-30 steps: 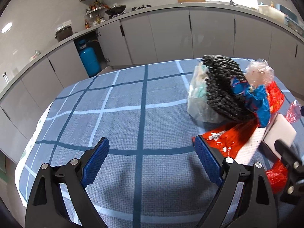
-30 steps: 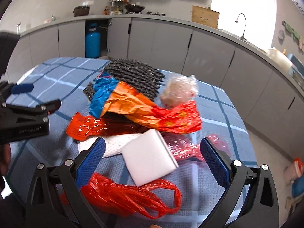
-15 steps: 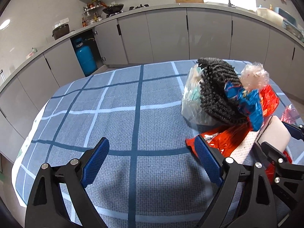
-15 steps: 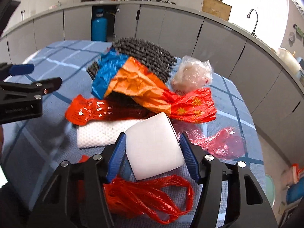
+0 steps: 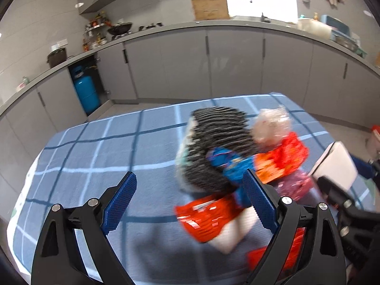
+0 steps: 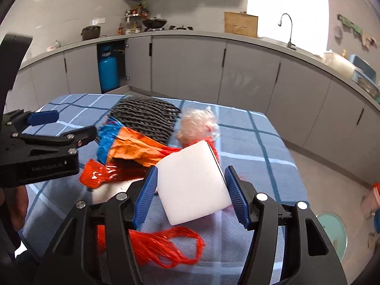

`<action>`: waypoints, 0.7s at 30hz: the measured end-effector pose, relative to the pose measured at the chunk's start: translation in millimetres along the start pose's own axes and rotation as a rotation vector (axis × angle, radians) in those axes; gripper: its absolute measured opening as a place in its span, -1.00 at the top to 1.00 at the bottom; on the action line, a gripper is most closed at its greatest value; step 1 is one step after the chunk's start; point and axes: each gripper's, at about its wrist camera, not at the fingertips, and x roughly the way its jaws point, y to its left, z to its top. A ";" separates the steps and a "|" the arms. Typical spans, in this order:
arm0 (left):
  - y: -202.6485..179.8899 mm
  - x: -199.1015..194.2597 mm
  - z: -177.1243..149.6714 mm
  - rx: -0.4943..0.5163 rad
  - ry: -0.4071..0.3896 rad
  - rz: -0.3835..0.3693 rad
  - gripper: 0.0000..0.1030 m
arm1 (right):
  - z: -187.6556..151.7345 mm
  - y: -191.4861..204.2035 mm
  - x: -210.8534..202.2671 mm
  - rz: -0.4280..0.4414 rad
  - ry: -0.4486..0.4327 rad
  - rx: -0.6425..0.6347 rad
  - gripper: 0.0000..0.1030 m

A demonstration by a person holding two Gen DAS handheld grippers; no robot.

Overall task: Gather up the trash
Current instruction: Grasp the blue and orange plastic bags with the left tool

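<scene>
R gripper (image 6: 190, 190) was clamped on the white foam block (image 6: 192, 182); both blue pads pressed its sides, w/ the block tilted and held clear of the tablecloth (image 6: 249, 133); same block showed at the far right edge of the left wrist view (image 5: 334, 166).

L gripper (image 5: 190, 194) stood wide apart, nothing between its pads; it hung above the blue checked cloth just left of the trash pile.

The pile sat mid-table: black foam netting (image 6: 147, 118) at the back; blue-and-orange wrapper (image 6: 128, 144) draped over its front; crumpled clear plastic bag (image 6: 197, 125) just beside the netting on the right; red wrapper (image 6: 97, 173) in front, touching a white textured sheet (image 5: 235, 232) under it; red plastic bag (image 6: 163, 247) lay nearest, below the R gripper's fingers.

Bkgd: grey cabinets (image 5: 232, 64) ran round the room; blue gas cylinder (image 5: 85, 92) in an open bay; wok (image 5: 120, 27) on the counter.
</scene>
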 end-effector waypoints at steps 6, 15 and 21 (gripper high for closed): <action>-30.0 12.6 -2.7 0.037 0.017 -0.046 -0.72 | -16.1 -22.3 -5.6 -0.033 0.016 0.050 -0.15; -45.1 15.6 -9.1 0.042 0.053 -0.122 0.43 | -26.9 -41.4 -11.6 -0.047 0.010 0.087 -0.15; -45.3 -26.2 3.6 0.058 -0.044 -0.134 0.60 | -25.9 -53.6 -23.9 -0.074 -0.026 0.118 -0.15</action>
